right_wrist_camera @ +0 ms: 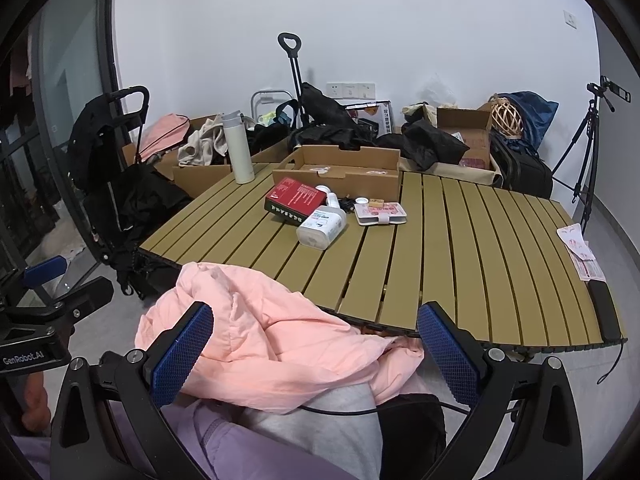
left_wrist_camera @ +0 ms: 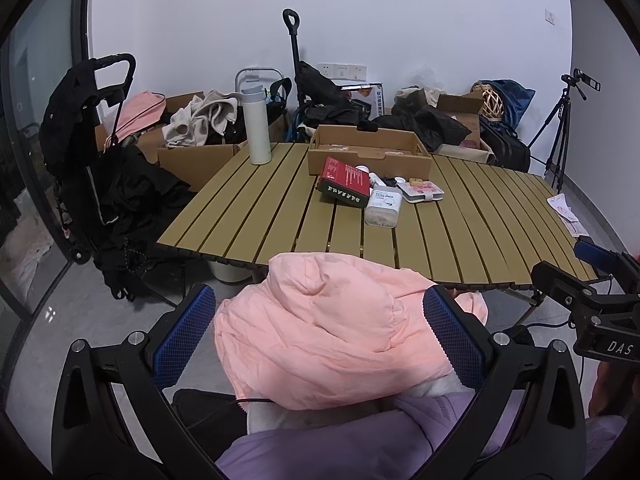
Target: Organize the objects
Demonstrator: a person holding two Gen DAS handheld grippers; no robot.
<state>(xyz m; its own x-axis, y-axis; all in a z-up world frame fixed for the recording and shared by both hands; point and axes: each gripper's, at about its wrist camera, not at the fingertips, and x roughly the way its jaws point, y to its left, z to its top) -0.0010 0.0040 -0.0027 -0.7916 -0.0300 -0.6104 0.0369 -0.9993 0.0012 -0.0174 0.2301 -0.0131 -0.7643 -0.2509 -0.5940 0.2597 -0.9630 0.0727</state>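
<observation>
Pink jacket (left_wrist_camera: pixel 320 328) bunched on the lap, both grippers spread wide around it, pinching nothing: left gripper (left_wrist_camera: pixel 320 344), right gripper (right_wrist_camera: pixel 316 356). Best to close on thick folds, lift evenly clear of the slatted table (right_wrist_camera: pixel 460 264) edge.

The near half of the worktop (right_wrist_camera: pixel 460 264) lies bare, so tongs could pass over its front edge anywhere right of the pink jacket (right_wrist_camera: pixel 272 320), which bunches against that edge. Farther in, a red box (right_wrist_camera: pixel 296 198), a white bottle (right_wrist_camera: pixel 322 227) and a pink case (right_wrist_camera: pixel 380 214) cluster before the cardboard tray (right_wrist_camera: pixel 340 168). A tall flask (right_wrist_camera: pixel 239 148) stands alone at the back left corner.
</observation>
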